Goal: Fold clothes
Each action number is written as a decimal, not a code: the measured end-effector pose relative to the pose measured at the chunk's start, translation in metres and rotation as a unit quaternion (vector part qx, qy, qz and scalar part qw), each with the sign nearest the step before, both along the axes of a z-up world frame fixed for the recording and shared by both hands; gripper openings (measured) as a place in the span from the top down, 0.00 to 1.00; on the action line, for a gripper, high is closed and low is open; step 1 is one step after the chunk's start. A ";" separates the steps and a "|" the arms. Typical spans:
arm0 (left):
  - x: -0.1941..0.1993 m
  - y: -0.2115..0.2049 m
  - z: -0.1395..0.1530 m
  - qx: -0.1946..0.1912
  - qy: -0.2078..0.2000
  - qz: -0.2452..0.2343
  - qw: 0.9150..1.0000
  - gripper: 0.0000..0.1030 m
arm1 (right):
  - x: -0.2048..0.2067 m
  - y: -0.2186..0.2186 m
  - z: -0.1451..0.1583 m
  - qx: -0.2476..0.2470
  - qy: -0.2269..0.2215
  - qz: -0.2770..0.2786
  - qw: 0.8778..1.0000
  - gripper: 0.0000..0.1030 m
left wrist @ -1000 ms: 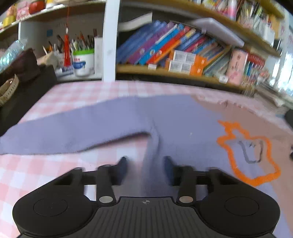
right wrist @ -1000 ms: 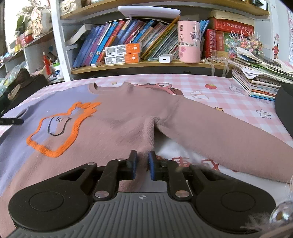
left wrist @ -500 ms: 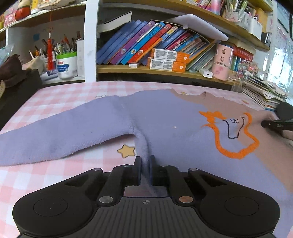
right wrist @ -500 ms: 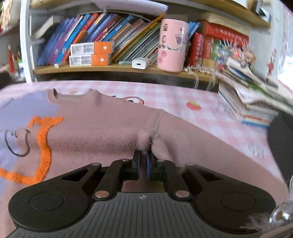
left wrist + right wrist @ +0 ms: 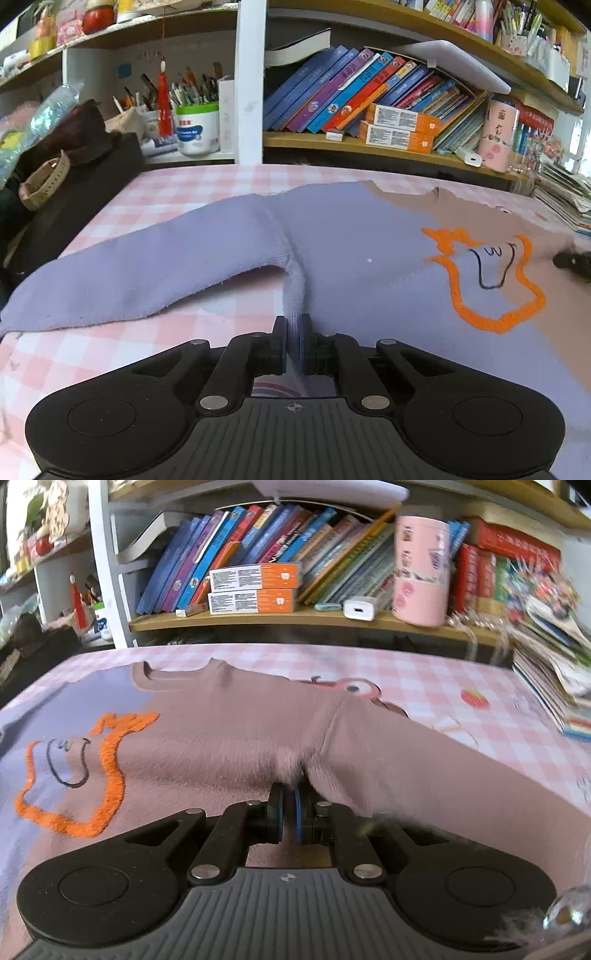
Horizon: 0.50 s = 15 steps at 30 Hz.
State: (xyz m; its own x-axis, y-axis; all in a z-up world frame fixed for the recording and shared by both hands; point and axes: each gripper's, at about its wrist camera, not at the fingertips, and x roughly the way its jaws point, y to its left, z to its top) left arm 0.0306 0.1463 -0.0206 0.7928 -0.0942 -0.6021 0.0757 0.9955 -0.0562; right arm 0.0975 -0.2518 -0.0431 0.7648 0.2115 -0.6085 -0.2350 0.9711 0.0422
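Since a second ago both pairs of jaws have closed onto the sweater (image 5: 354, 236): the left gripper (image 5: 294, 338), then standing apart around the cloth, now pinches a raised ridge of lilac knit below the armpit, and the right gripper (image 5: 288, 808) has slid along its side to nip a tuft of fuzzy pink fabric at the other armpit.

On the far left, a dark case (image 5: 70, 199) with a woven strap lies beside the pink-and-white checked tablecloth (image 5: 177, 184). The lilac sleeve (image 5: 140, 273) runs out flat and long toward the left edge, its knit fine and slightly pilled. The body of the garment lies spread flat on the table, lilac on one half, dusty pink and fluffier on the other, with a thick orange outline (image 5: 491, 277) stitched across the seam between them and a thin black line inside it. The pink sleeve (image 5: 461, 775) stretches off to the right. Behind, a wooden shelf (image 5: 295, 618) carries slanted glossy books, two orange-and-white cartons (image 5: 255, 590), a white charger block and a pink cylindrical tumbler (image 5: 421, 572).
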 end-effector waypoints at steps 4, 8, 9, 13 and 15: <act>0.001 -0.003 -0.001 -0.009 -0.002 0.005 1.000 0.95 | 0.022 0.008 -0.001 -0.025 -0.003 -0.004 1.000 0.94; 0.003 -0.010 -0.001 -0.013 -0.004 -0.001 1.000 0.95 | 0.017 -0.004 0.001 -0.014 0.013 -0.020 1.000 0.94; 0.003 -0.011 -0.002 -0.012 -0.004 -0.006 1.000 0.95 | 0.009 -0.009 0.002 -0.010 0.018 -0.021 1.000 0.94; 0.002 -0.003 -0.003 -0.027 -0.003 -0.020 0.999 0.95 | -0.041 -0.034 0.006 0.017 0.032 -0.009 0.999 0.94; 0.002 -0.006 -0.003 -0.030 -0.003 -0.027 0.999 0.95 | -0.061 -0.044 0.006 0.044 0.035 -0.013 0.998 0.94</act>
State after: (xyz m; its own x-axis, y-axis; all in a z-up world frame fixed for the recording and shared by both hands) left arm 0.0329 0.1407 -0.0235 0.7893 -0.1722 -0.5893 0.1295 0.9850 -0.1143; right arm 0.0364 -0.2962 -0.0375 0.7277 0.2463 -0.6401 -0.2025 0.9688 0.1425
